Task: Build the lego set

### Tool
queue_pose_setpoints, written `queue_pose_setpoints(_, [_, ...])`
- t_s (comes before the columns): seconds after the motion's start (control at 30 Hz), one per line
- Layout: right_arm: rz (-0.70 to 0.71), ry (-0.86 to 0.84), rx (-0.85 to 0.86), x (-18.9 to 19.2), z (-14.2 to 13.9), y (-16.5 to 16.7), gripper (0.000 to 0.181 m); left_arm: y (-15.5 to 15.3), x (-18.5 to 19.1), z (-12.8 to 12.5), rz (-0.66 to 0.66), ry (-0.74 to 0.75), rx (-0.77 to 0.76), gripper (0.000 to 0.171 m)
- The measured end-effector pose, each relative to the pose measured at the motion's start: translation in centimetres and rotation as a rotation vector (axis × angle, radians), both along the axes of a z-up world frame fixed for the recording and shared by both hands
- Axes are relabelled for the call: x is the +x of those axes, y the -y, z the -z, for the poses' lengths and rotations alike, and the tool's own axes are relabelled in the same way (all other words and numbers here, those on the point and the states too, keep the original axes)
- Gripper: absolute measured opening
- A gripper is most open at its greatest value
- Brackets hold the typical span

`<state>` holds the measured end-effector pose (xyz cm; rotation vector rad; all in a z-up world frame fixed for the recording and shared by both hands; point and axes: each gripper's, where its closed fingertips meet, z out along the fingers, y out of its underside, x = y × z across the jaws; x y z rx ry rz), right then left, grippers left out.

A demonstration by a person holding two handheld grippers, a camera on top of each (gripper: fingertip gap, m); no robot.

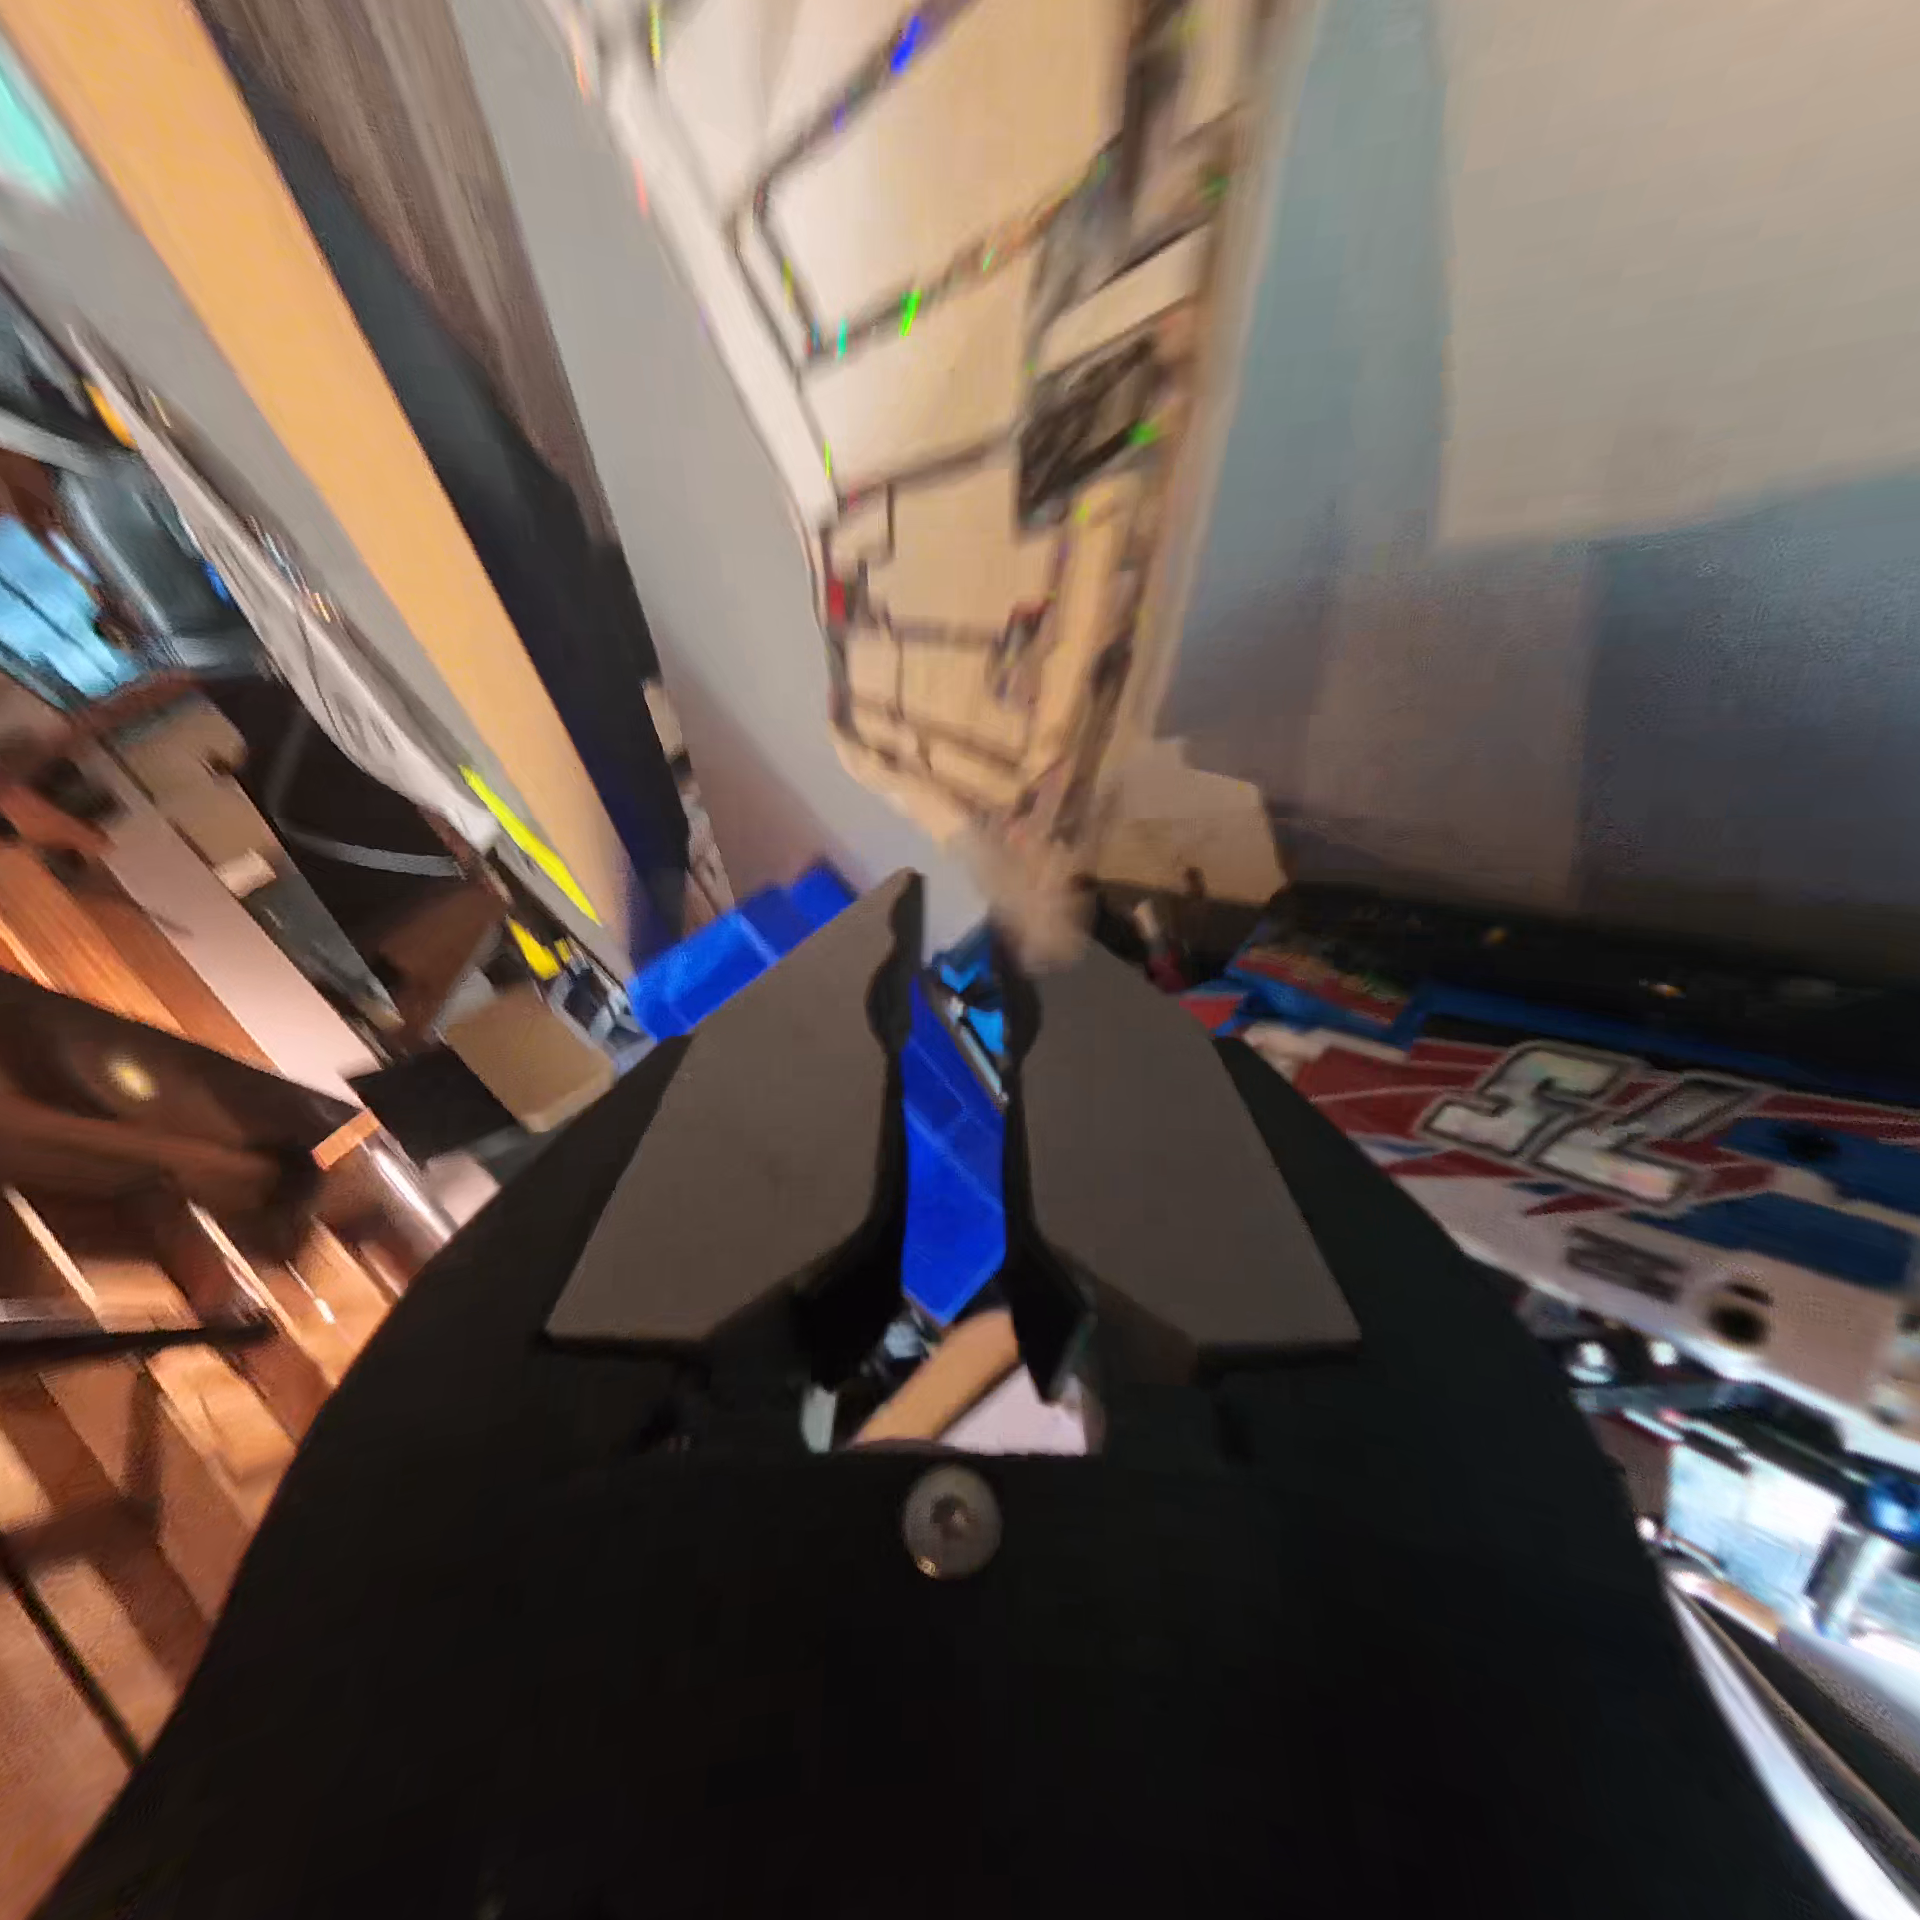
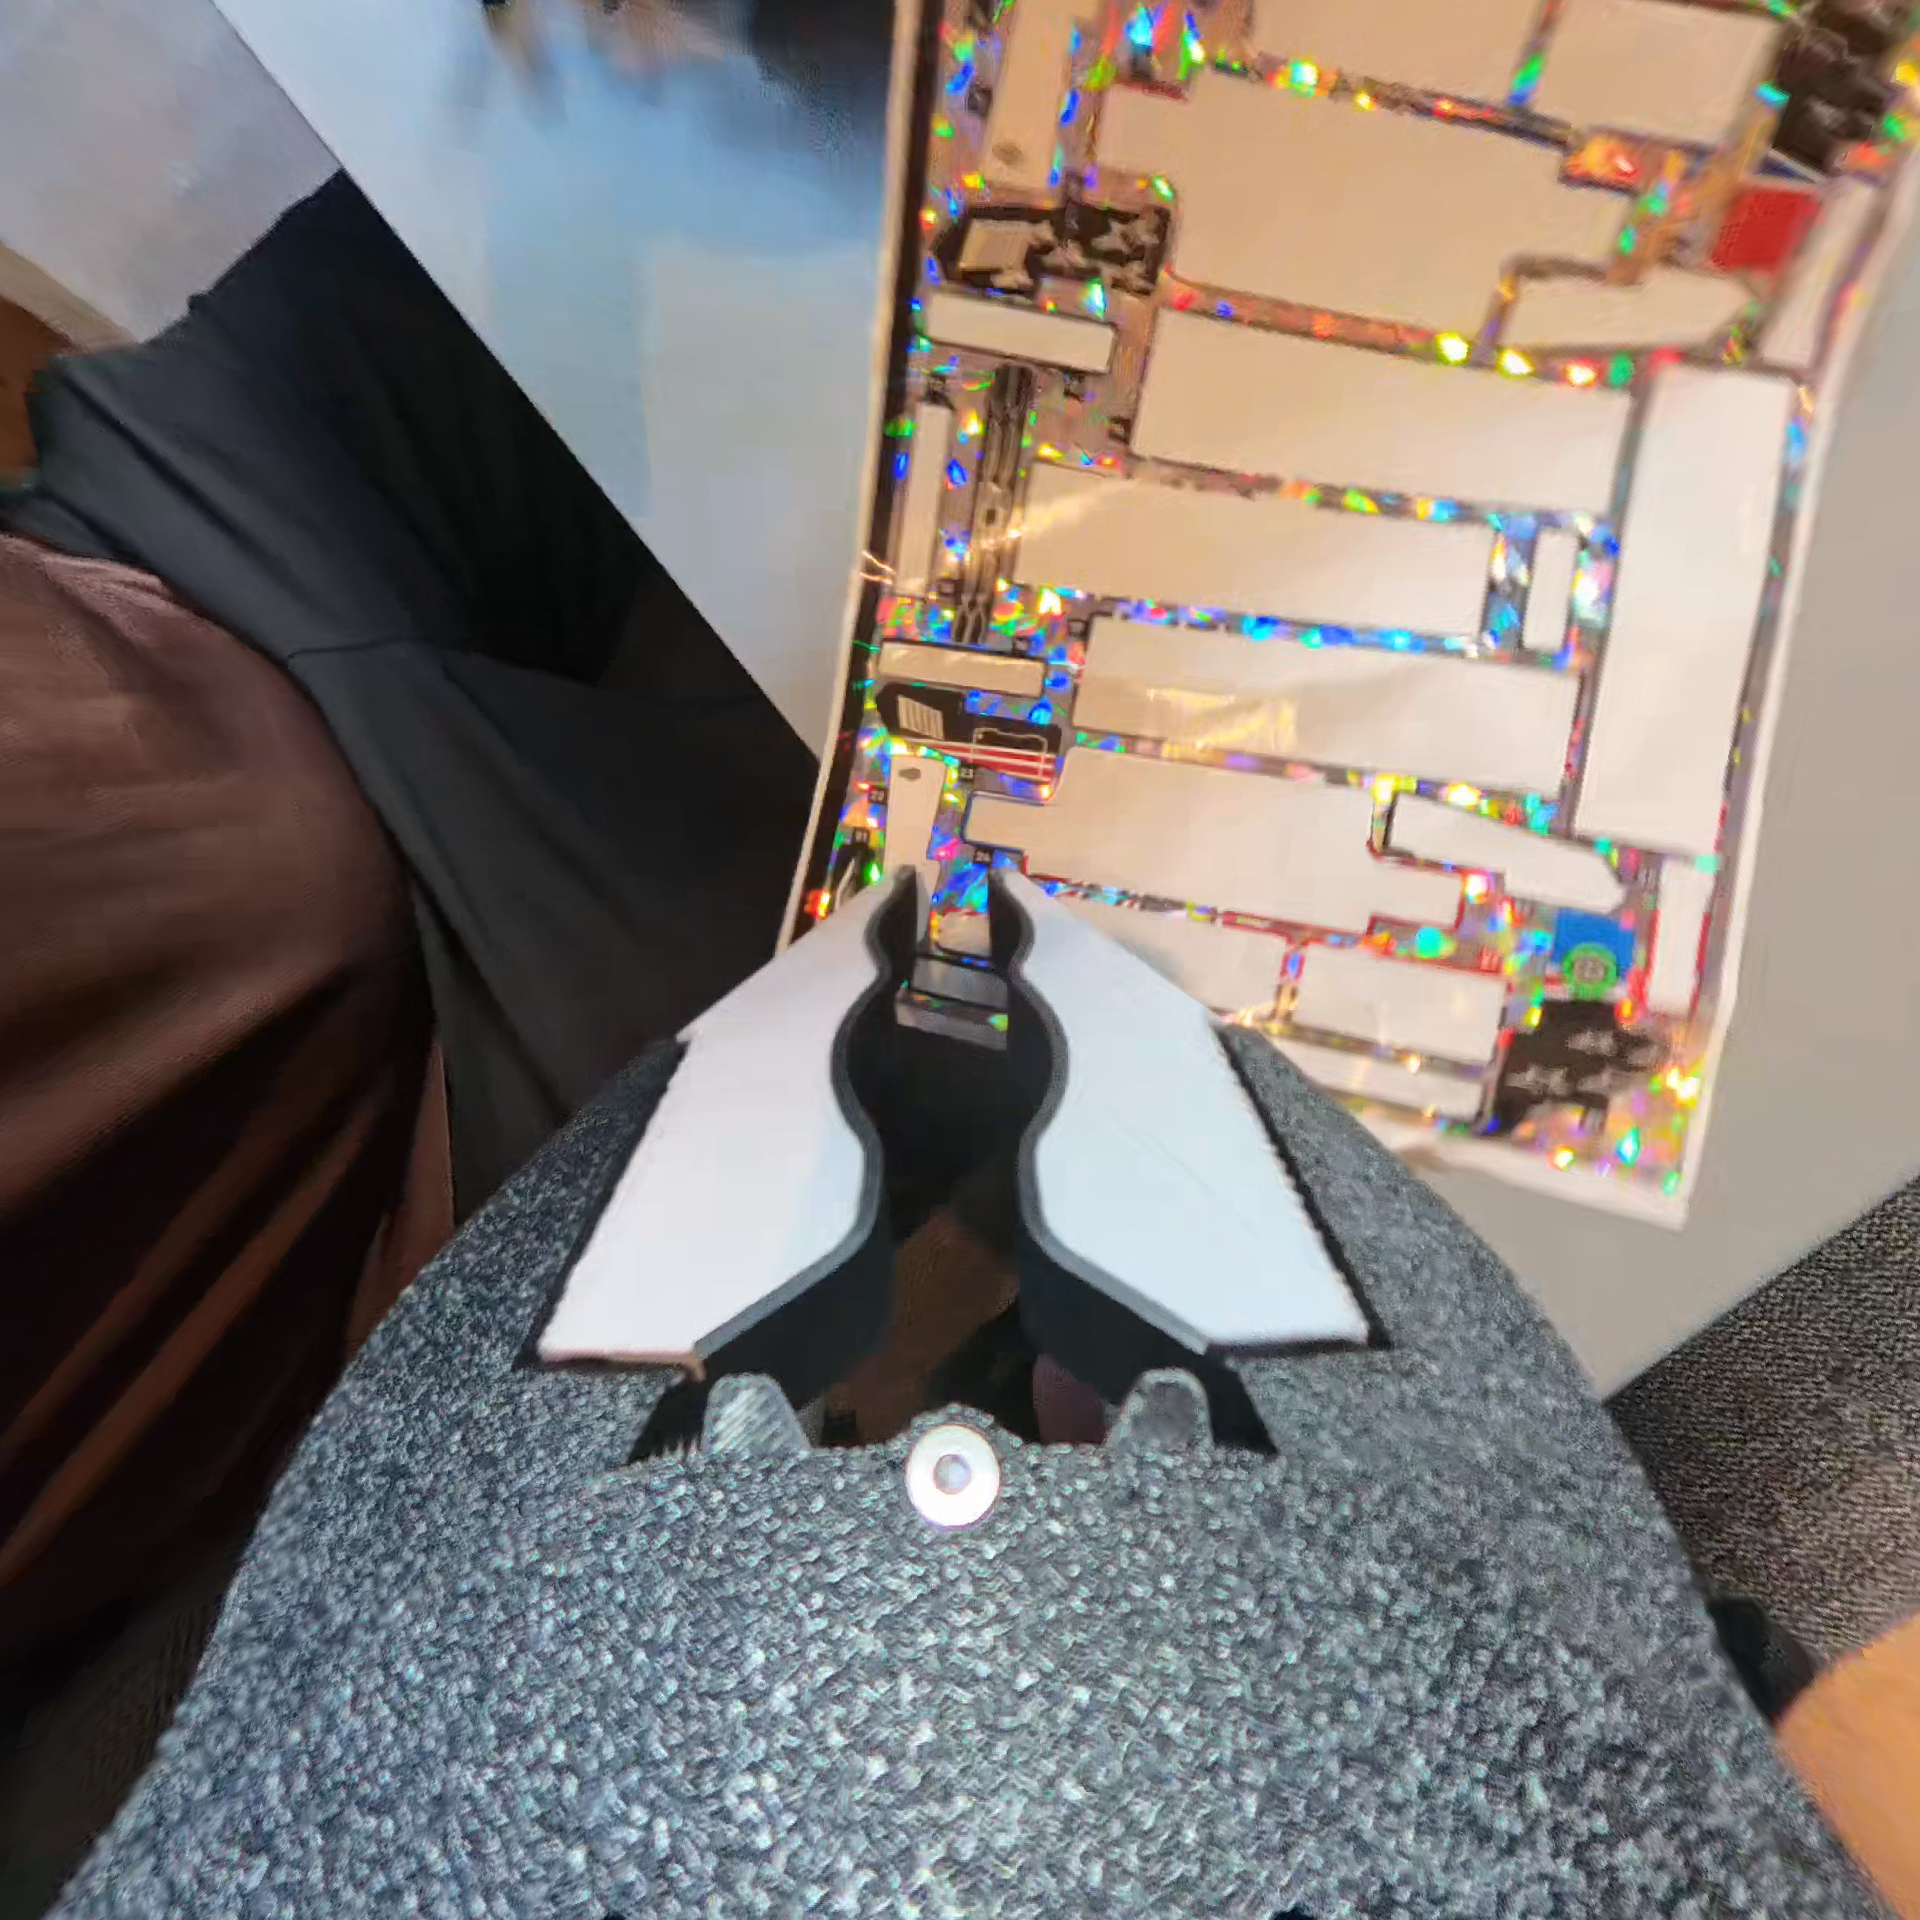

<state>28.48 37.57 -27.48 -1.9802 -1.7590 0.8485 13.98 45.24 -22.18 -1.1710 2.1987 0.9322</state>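
A holographic sticker sheet [image 2: 1351, 623] with several white blanks lies on a white surface [image 2: 727, 312]. My right gripper [image 2: 954, 883] has white fingers [image 2: 769, 1122] set close together over the sheet's lower left corner. A small dark piece [image 2: 951, 992] sits wedged between them just behind the tips. My left gripper [image 1: 971, 914] has dark grey pads [image 1: 758, 1143] with a narrow gap that shows blue behind. A blurred pale shape covers its right tip. The sheet [image 1: 935, 364] shows above it, streaked by motion.
A red, white and blue printed box [image 1: 1558, 1122] lies right of the left gripper. Blue bins [image 1: 748, 945] stand beyond its tips, and wooden furniture [image 1: 156, 1351] fills the left. A person's dark and brown clothing [image 2: 260, 831] is left of the right gripper. Across from one pair of fingers to the other is roughly 20 cm.
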Motion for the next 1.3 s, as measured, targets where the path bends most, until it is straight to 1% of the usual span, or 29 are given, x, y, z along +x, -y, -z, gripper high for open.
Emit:
queue_pose_setpoints(0.03, [0.014, -0.004, -0.005, -0.3, 0.0, 0.2, 0.014, -1.2, -0.8, -0.8, -0.075, 0.011, 0.035, 0.018])
queue_pose_setpoints(0.07, [0.022, -0.01, -0.02, -0.7, 0.0, 0.5, 0.014, -2.2, -1.4, -2.1, -0.149, 0.052, 0.08, 0.019])
queue_pose_setpoints(0.1, [0.03, -0.016, -0.035, -1.0, 0.0, 0.8, 0.014, -2.8, -1.8, -3.5, -0.217, 0.123, 0.107, 0.02])
queue_pose_setpoints(0.13, [0.038, -0.022, -0.047, -1.3, 0.0, 1.1, 0.014, -3.1, -2.1, -5.1, -0.277, 0.212, 0.131, 0.025])
queue_pose_setpoints(0.17, [0.046, -0.027, -0.055, -1.5, -0.1, 1.4, 0.014, -3.1, -2.5, -7.1, -0.347, 0.309, 0.173, 0.026])
queue_pose_setpoints(0.2, [0.051, -0.032, -0.06, -1.6, -0.1, 1.6, 0.014, -2.5, -2.8, -8.6, -0.426, 0.409, 0.189, 0.026])
queue_pose_setpoints(0.23, [0.053, -0.04, -0.069, -1.8, -0.1, 1.9, 0.017, -1.0, -2.4, -9.3, -0.502, 0.53, 0.146, 0.024])
queue_pose_setpoints(0.3, [0.036, -0.07, -0.113, -2.6, -0.3, 3.0, 0.023, 3.4, 0.9, -8.3, -0.59, 0.8, -0.075, 0.014])
queue_pose_setpoints(0.33, [0.015, -0.087, -0.143, -3.0, -0.4, 3.8, 0.025, 5.7, 2.8, -7.2, -0.609, 0.905, -0.176, 0.013])
queue_pose_setpoints(0.37, [-0.006, -0.1, -0.166, -3.4, -0.6, 4.5, 0.026, 7.7, 4.2, -5.9, -0.63, 0.974, -0.254, 0.014])
queue_pose_setpoints(0.43, [-0.025, -0.115, -0.159, -3.5, -1.0, 5.0, 0.03, 11.4, 6.5, -3.1, -0.673, 1.084, -0.38, 0.024])
queue_pose_setpoints(0.47, [-0.025, -0.127, -0.134, -3.3, -1.6, 4.9, 0.031, 13.2, 7.7, -1.7, -0.696, 1.148, -0.452, 0.025])
queue_pose_setpoints(0.5, [-0.017, -0.148, -0.103, -3.0, -2.3, 4.5, 0.032, 14.9, 8.7, -0.5, -0.723, 1.212, -0.528, 0.03])
queue_pose_setpoints(0.53, [-0.001, -0.176, -0.072, -2.7, -3.0, 4.1, 0.032, 16.5, 9.4, 0.9, -0.757, 1.252, -0.586, 0.041])
queue_pose_setpoints(0.57, [0.022, -0.203, -0.041, -2.3, -3.7, 3.6, 0.033, 17.5, 9.4, 2.4, -0.807, 1.276, -0.603, 0.05])
queue_pose_setpoints(0.63, [0.067, -0.25, 0.026, -1.4, -4.4, 2.6, 0.035, 18.7, 9.4, 4.9, -0.9, 1.33, -0.61, 0.061])
queue_pose_setpoints(0.67, [0.082, -0.272, 0.053, -1.1, -4.5, 2.3, 0.035, 19.2, 9.7, 5.8, -0.932, 1.371, -0.635, 0.066])
queue_pose_setpoints(0.73, [0.088, -0.285, 0.083, -0.8, -4.2, 2.1, 0.035, 19.7, 10.7, 7.0, -0.963, 1.411, -0.718, 0.066])
queue_pose_setpoints(0.83, [0.091, -0.265, 0.163, -0.9, -3.7, 1.6, 0.035, 18.4, 11.5, 7.5, -0.996, 1.468, -0.771, 0.065])
queue_pose_setpoints(0.9, [0.084, -0.28, 0.199, -1.3, -4.1, 1.4, 0.034, 17.2, 11.8, 7.5, -1.012, 1.509, -0.793, 0.063])
queue_pose_setpoints(1.0, [0.083, -0.328, 0.214, -1.6, -4.9, 1.1, 0.035, 15.2, 11.3, 7.3, -1.0, 1.605, -0.725, 0.052])
queue_pose_setpoints(1.03, [0.084, -0.345, 0.218, -1.6, -5.0, 0.9, 0.034, 15.1, 11.4, 7.5, -0.998, 1.608, -0.739, 0.05])
queue_pose_setpoints(1.1, [0.093, -0.365, 0.224, -1.6, -5.1, 0.5, 0.034, 15.2, 11.7, 7.7, -1.001, 1.611, -0.763, 0.051])
queue_pose_setpoints(1.2, [0.101, -0.388, 0.245, -1.7, -5.3, 0.2, 0.033, 14.7, 11.9, 7.1, -0.977, 1.643, -0.756, 0.047])
queue_pose_setpoints(1.3, [0.087, -0.387, 0.24, -2.3, -5.0, 0.2, 0.033, 14.0, 11.6, 6.2, -0.949, 1.685, -0.729, 0.034])
